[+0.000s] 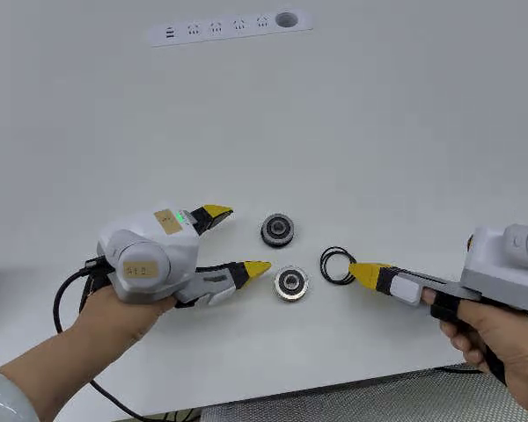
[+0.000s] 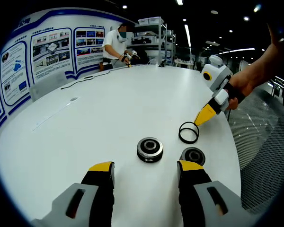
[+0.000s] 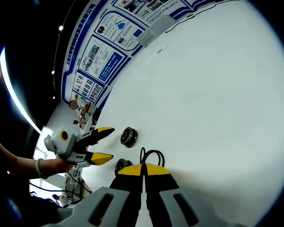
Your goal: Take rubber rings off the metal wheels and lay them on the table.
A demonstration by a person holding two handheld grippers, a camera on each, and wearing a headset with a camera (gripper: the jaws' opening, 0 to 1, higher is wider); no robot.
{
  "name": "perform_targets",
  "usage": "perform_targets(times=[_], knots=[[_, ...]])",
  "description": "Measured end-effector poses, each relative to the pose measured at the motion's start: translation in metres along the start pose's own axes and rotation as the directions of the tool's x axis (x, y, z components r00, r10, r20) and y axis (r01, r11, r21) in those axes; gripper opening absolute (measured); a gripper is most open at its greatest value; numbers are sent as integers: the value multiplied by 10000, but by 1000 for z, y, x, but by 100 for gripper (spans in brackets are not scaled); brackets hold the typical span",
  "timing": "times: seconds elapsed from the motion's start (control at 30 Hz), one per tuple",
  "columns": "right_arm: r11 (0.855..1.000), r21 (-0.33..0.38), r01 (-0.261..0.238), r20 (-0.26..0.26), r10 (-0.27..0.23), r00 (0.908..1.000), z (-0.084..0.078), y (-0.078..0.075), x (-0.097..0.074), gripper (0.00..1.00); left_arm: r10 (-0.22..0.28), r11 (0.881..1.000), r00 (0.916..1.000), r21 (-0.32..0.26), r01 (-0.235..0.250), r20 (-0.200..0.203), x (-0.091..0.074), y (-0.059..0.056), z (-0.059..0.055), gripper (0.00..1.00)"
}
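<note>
Thin black rubber rings (image 1: 337, 265) lie on the white counter (image 1: 378, 132) at the tip of the closed right claw (image 1: 355, 270); two round silver metal wheels (image 1: 277, 230), before the spread left claw (image 1: 244, 239), may already be bare.

Power strip (image 1: 231, 26) (white), wall posters (image 2: 49, 47).

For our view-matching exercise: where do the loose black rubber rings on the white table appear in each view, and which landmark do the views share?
Head view: the black rubber rings lie right of centre, at the right gripper's tip.
Left gripper view: rings right of centre, again at that tip.
Right gripper view: rings low, just above the jaws.
Shared landmark: the round metal wheel farther from the person.
</note>
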State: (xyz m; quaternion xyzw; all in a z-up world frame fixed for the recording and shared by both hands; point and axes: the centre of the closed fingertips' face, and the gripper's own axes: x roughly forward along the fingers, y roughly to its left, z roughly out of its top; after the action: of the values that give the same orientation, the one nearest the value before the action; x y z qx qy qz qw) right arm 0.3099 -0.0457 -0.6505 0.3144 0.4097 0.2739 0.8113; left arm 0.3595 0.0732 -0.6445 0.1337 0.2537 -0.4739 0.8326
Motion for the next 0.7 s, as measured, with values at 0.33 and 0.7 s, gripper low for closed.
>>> perform_targets(times=[0.33, 0.7], knots=[[9920, -1169, 473, -376, -520, 9979, 0, -10, -7, 8, -52, 10000, 10000, 7, 52, -59, 1, -1, -2, 53], [9937, -1079, 301, -66, -310, 9995, 15, -5, -1, 10, -142, 9998, 9999, 145, 142, 27, 4, -2, 6, 47]])
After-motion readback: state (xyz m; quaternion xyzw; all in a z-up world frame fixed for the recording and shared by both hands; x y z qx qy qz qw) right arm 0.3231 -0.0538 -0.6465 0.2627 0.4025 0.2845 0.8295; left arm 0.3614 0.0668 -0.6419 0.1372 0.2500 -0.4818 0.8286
